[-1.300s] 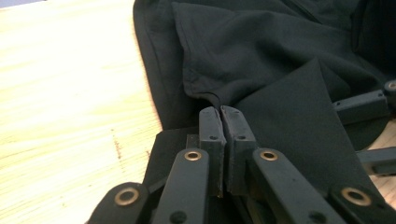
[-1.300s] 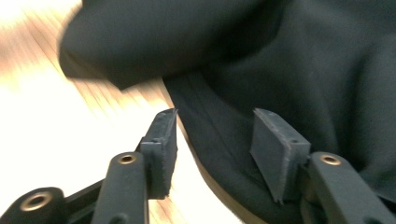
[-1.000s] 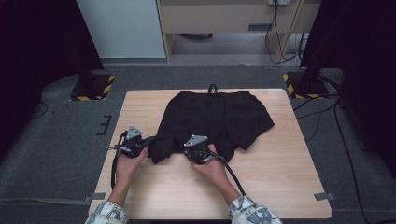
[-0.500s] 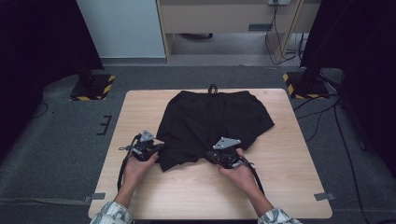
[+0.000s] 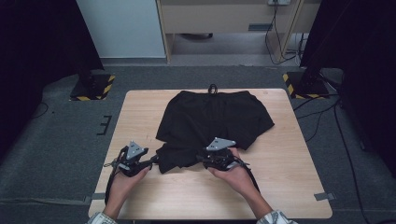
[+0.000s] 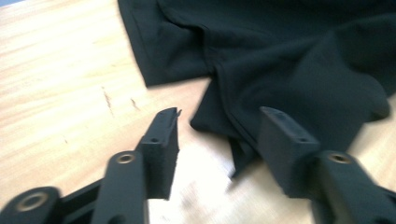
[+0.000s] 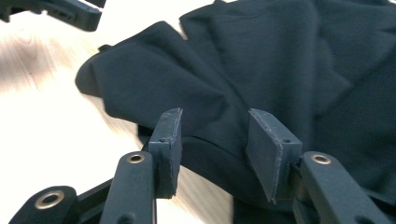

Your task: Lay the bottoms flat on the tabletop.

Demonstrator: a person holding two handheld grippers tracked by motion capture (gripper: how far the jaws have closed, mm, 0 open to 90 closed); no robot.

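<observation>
In the high view, the black shorts lie spread over the middle of the wooden table, waistband toward the top of the frame, and their near hem now sits lower and wider than it did half a second ago, when both hands were drawing it toward the bottom edge. The left gripper is at lower left, just off the hem's left corner, and the right gripper is at lower centre, over the hem's edge. Both sets of jaws have just been opening, which I read as the hem being let go after a tug to flatten or unfold it, so that pull looks finished. In the left gripper view, its two black fingers stand well apart at the bottom of the frame; a pointed corner of the shorts reaches down into the gap between them, lying slack on the wood, with neither pad pressing it. In the right gripper view, the fingers are likewise spread, and a fold of the shorts runs across the gap between and beneath them, loose rather than pinched; the left gripper's jaw tip shows at upper left, near the cloth's rounded corner.
</observation>
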